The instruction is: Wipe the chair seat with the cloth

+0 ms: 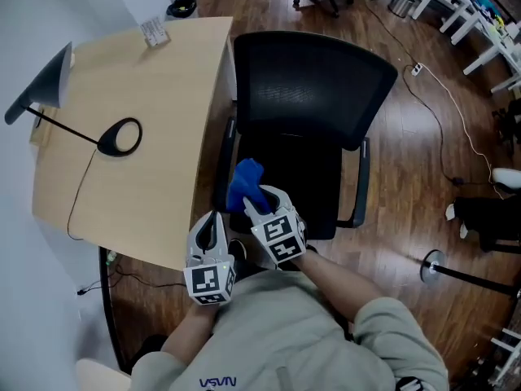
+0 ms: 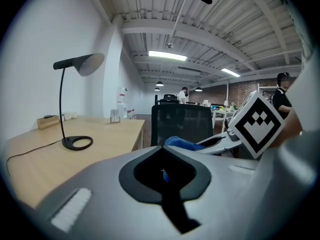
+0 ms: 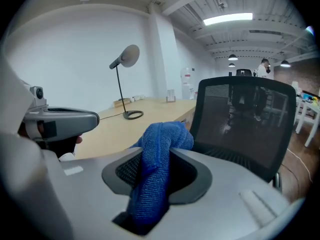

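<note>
A black office chair stands at the desk, its seat [image 1: 313, 186] just beyond my two grippers and its mesh backrest [image 3: 245, 124] upright behind it. My right gripper [image 1: 254, 200] is shut on a blue cloth [image 1: 244, 184], which bunches up out of the jaws [image 3: 152, 184] over the seat's near left corner. Just to its left and nearer the person, my left gripper [image 1: 213, 218] is shut and holds nothing. In the left gripper view the cloth [image 2: 182, 144] and the chair's backrest [image 2: 182, 124] show past the closed jaws.
A wooden desk [image 1: 163, 96] flanks the chair on the left, bearing a black lamp [image 1: 122, 137] with its cord and a small holder [image 1: 153, 31]. A cable trails over the wooden floor [image 1: 444, 137] on the right. A round stand base [image 1: 431, 265] sits at the near right.
</note>
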The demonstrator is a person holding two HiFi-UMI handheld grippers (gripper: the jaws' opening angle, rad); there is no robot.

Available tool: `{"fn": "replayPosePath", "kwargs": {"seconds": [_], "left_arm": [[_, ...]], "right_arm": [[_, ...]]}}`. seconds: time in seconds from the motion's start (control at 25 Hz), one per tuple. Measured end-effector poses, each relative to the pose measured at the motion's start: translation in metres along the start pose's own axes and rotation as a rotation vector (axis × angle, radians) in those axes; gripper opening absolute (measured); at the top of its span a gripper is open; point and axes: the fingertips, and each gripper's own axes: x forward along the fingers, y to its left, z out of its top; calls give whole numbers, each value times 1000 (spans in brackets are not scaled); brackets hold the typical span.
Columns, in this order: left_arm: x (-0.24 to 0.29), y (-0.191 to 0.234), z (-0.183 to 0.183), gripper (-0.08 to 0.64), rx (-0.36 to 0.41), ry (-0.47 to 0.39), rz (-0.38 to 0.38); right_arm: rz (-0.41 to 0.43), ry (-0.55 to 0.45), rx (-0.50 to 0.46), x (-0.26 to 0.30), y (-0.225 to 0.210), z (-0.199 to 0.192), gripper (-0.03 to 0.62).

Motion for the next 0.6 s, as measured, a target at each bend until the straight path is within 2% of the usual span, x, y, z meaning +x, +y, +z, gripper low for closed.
{"fn": "replayPosePath", "kwargs": {"seconds": [0.12,0.28,0.6], "left_arm": [[19,-35,-6,5,-3,24,-8],[48,-66,-31,5,-20,73,9],[118,-75,-94,5,-30,124,-6]], "right_arm": [[-4,-1,25,-12,-36,-13,123],[-8,18,47,-12,-76,-35,123],[3,61,64,58,-121,-81,121]]}}
